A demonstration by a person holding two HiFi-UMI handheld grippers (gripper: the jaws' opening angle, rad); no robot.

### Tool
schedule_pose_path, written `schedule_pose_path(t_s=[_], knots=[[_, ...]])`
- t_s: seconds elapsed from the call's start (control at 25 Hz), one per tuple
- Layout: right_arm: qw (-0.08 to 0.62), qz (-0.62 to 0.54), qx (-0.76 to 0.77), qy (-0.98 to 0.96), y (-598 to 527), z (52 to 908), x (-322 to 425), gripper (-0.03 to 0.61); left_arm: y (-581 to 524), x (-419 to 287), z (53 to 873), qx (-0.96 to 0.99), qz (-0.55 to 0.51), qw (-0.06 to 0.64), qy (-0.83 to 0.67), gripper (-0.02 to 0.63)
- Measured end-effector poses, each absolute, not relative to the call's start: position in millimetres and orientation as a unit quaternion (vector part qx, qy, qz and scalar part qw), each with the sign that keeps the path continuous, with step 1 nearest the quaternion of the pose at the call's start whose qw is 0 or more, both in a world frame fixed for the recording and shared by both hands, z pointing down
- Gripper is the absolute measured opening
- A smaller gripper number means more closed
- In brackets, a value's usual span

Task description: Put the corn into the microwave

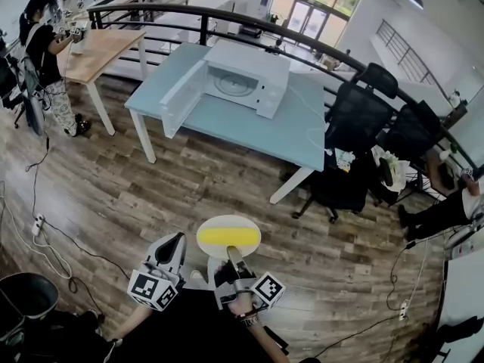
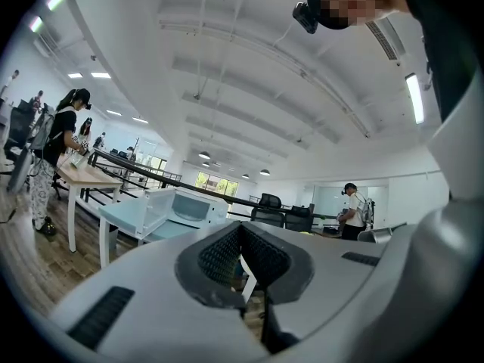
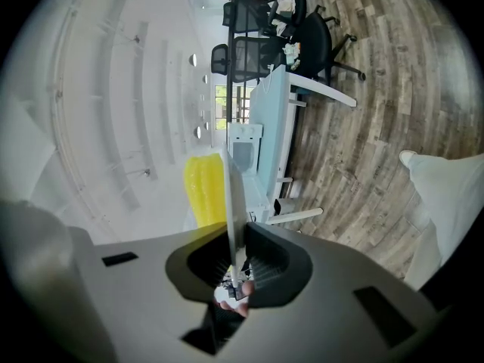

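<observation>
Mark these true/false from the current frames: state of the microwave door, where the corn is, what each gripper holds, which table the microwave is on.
1. The microwave has its door open. True.
2. The corn is already inside the microwave. False: it lies on a plate, far from the microwave.
3. The right gripper is clamped on the plate's rim. True.
4. The left gripper holds the corn. False: its jaws are together with nothing between them.
5. The microwave stands on the wooden table. False: it stands on the light-blue table.
</observation>
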State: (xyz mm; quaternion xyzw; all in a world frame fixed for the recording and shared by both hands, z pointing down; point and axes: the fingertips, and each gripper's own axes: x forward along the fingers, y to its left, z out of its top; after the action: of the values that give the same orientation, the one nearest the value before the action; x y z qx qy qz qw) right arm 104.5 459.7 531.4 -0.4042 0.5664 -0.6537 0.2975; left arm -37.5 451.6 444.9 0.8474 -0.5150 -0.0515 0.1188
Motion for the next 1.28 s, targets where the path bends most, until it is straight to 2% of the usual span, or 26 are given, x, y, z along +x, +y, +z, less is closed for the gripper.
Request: schedule_pose_path(t_s=[1.28], knots=[[0.287, -0.656, -0.411, 0.565, 356, 541, 94, 0.035, 350, -44, 450, 0.849, -0.049, 0.115, -0.514, 0.003]])
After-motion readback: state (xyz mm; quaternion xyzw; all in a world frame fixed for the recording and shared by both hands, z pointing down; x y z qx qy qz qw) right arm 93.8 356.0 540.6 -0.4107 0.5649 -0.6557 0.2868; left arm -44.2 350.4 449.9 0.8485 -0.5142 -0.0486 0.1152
